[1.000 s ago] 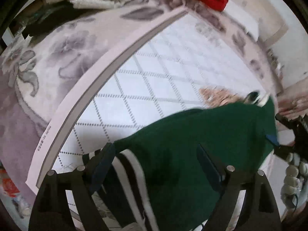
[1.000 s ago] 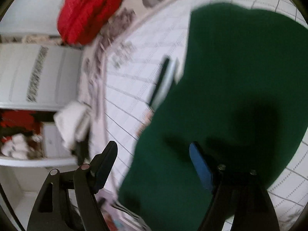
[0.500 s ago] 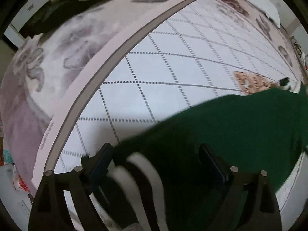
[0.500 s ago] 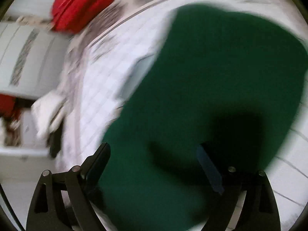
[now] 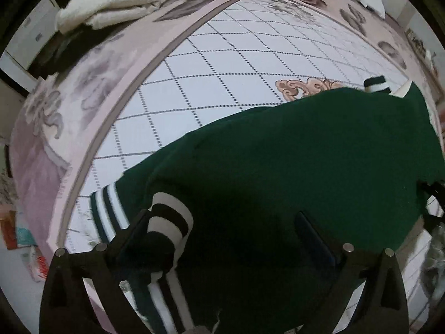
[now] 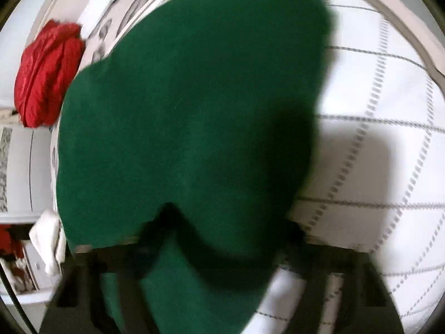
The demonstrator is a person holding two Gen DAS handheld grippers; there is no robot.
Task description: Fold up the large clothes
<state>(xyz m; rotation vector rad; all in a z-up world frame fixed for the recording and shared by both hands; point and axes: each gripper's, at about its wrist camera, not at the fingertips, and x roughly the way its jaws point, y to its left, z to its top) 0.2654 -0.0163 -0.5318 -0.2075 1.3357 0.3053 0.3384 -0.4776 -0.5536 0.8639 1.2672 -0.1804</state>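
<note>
Quilted white bedcover (image 5: 228,64) with a dotted diamond grid and a floral border forms the work surface; a folded cream towel (image 5: 108,2) lies at its 11 o'clock edge in the left wrist view, and a red garment (image 6: 47,75) sits at 9 o'clock in the right wrist view.

Left gripper (image 5: 222,236): jaws opening, at their widest. Between them lies the striped cuff (image 5: 169,222) of the green sweater (image 5: 292,167), close against the finger at 7 o'clock; the pads do not appear to press on it. From these jaws the garment runs outward toward 2 o'clock, its long axis crossing the cover diagonally, and a second striped cuff (image 5: 375,83) shows at its far end. A striped hem band (image 5: 107,208) lies just beside the jaws at 9 o'clock.

Right gripper (image 6: 222,239): jaws closing, with green fabric bunched between them; motion blur prevents telling whether the pads already pinch it. From here the sweater spreads toward 12 o'clock and fills most of the view, with bare cover at 3 o'clock.

Judgement: the next fold turns on the diagonal lie of the body. The left hand is nearer the cuff and hem end; the right hand is nearer the plain opposite edge.
</note>
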